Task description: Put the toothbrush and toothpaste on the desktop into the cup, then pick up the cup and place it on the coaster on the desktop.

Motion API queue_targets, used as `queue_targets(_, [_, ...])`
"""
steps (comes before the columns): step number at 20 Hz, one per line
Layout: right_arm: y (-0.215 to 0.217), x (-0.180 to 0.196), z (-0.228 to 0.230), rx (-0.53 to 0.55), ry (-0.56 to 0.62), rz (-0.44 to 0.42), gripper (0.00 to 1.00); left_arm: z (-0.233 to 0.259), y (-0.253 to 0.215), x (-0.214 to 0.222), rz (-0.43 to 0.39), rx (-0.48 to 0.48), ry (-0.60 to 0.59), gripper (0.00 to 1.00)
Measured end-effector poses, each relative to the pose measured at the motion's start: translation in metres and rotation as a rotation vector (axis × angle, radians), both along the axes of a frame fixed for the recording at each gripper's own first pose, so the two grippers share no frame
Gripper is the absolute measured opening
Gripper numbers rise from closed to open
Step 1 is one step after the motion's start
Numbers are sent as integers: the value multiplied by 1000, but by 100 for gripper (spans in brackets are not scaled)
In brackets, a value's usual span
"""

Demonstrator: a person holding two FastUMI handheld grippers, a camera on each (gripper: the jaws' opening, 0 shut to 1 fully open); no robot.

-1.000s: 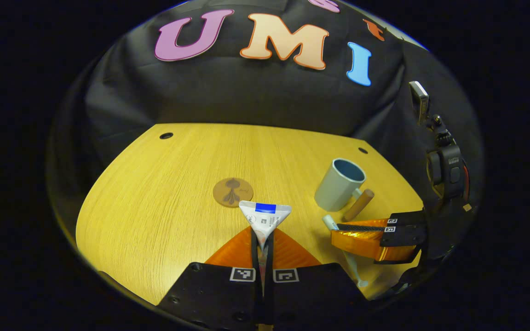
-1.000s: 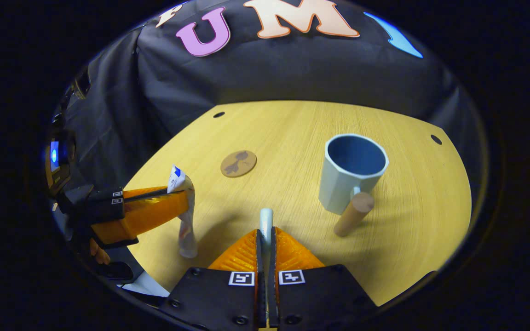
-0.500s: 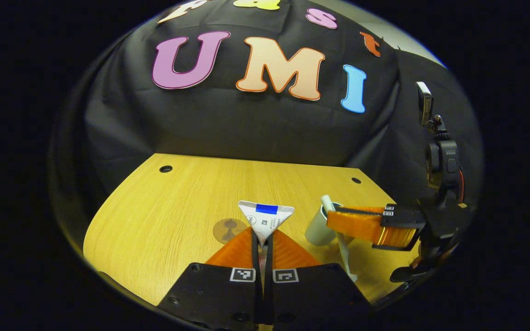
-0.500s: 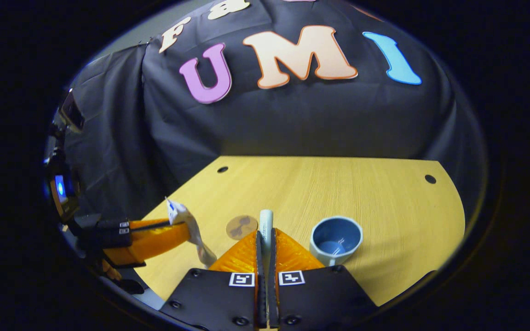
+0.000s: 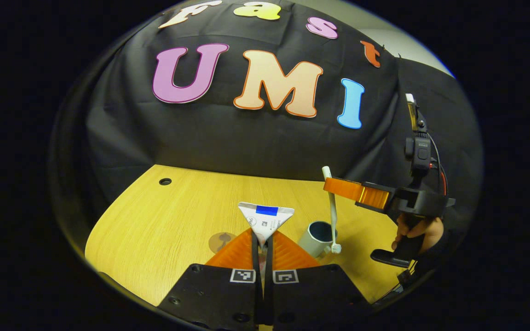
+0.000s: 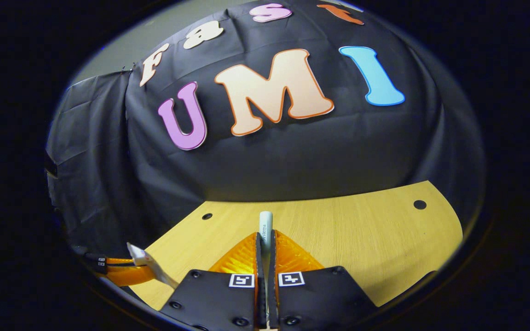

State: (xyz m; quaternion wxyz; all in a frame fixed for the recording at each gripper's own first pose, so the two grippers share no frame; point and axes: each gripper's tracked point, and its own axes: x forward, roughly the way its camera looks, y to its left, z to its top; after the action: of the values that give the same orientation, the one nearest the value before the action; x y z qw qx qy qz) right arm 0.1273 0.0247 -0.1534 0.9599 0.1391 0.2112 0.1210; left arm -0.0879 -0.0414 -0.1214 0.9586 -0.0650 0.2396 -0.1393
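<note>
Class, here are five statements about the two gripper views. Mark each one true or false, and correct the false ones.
1. The left gripper is shut on the toothpaste tube. True.
2. The toothbrush lies flat on the desktop. False: the right gripper holds it upright, bristles down, over the cup.
3. The cup stands on the coaster. False: they stand apart.
4. The cup already holds the toothpaste. False: it is in the left gripper.
5. A hand grips the right gripper's handle. True.
</note>
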Motion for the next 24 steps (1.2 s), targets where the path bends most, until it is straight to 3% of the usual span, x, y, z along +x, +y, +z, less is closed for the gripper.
queue_targets(6, [-26,27,-22,-24,-6,-67,5,12,-6,-4,7,7,-16,0])
queue_targets(14, [-22,17,-62,-55,85,-32,12,18,-22,-1,-14,-9,-12,0])
queue_targets(15, [-22,12,-62,-53,90,-24,31,19,-26,1,-23,-11,-13,0])
queue_targets(16, [-24,5,-62,-46,92,-15,41,19,-30,3,-31,-15,-12,0])
queue_targets(17, [-27,-3,-61,-38,99,-8,66,20,-35,5,-41,-22,-12,0])
queue_targets(18, [-31,-11,-64,-40,105,-8,75,21,-41,8,-51,-31,-14,0])
queue_targets(19, [-38,-19,-62,-49,110,-11,100,23,-47,11,-65,-37,-18,0])
queue_targets(24, [-70,-72,-71,-70,156,-22,99,21,-83,30,-130,-77,-21,0])
